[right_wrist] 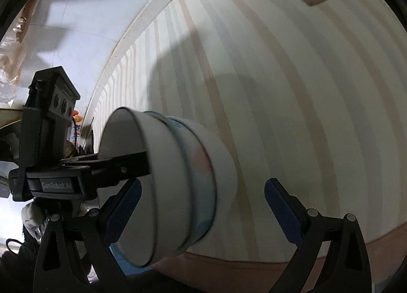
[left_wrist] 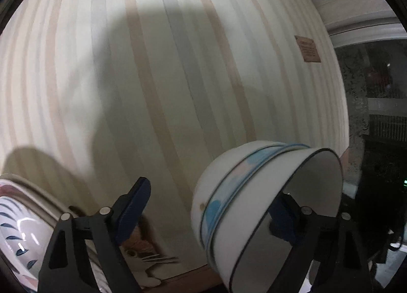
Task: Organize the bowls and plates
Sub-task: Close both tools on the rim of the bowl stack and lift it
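Left gripper (left_wrist: 211, 206) fingers stand wide apart, one inside the tilted bowl stack (left_wrist: 254, 204), so no clamp is evident; right gripper (right_wrist: 203, 210) fingers are spread, empty, just beside it. Step: transferring stack. Next: secure rim, level it before the striped wall (left_wrist: 178, 64).

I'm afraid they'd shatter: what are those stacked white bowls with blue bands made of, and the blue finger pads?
Stacked white bowls: probably glazed ceramic, given smooth softly glossy walls and a thin dark-lined rim; melamine is possible. Blue finger pads: seemingly rubbery plastic, matte with fine texture.
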{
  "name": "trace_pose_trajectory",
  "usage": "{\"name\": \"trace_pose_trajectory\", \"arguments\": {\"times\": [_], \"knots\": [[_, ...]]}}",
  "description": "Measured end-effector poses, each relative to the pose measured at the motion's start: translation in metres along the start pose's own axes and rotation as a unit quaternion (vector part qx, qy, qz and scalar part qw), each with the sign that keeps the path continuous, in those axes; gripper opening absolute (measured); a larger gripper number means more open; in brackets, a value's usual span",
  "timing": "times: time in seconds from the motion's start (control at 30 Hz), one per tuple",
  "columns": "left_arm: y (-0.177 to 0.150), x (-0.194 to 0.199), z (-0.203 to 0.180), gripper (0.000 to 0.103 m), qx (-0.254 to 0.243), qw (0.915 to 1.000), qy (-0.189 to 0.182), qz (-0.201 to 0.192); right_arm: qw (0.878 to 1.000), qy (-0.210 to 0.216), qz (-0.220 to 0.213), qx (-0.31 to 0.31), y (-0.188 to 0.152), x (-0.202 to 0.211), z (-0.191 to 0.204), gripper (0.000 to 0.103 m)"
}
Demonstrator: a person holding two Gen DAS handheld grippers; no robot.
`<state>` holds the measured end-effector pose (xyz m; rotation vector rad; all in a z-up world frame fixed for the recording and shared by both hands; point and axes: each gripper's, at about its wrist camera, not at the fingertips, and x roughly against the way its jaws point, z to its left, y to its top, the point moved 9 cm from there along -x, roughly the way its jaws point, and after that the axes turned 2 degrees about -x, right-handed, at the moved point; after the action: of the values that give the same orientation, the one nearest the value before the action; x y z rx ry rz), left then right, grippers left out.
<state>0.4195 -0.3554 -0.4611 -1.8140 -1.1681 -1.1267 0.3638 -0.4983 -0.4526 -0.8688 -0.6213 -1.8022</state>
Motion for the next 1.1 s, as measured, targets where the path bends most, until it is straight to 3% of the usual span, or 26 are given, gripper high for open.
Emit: {"name": "trace_pose_trajectory", "arguments": {"times": [0.13,0.2,0.3,0.8,1.1], "knots": [[0.002,-0.002,-0.004,0.074,0.007,0.9997,-0.024,0.000,1.000,0.014,0.012,-0.004,0.004,-0.013,-0.002,0.092],[0.001,-0.004,-0.010,0.064,0.010,0.9988,-0.047,0.005,1.000,0.019,0.021,-0.006,0.005,-0.017,-0.001,0.089],[0.001,-0.006,-0.015,0.059,0.012,0.9985,-0.054,0.005,0.998,0.039,0.049,-0.021,0.006,-0.030,0.002,0.068],[-0.004,0.002,-0.007,0.059,0.047,0.9984,-0.030,0.008,0.995,0.049,0.066,-0.055,0.015,-0.045,0.004,0.062],[-0.010,0.029,-0.002,0.059,0.056,0.9983,-0.016,-0.006,0.993,0.068,0.078,-0.051,0.021,-0.045,0.020,0.062]]}}
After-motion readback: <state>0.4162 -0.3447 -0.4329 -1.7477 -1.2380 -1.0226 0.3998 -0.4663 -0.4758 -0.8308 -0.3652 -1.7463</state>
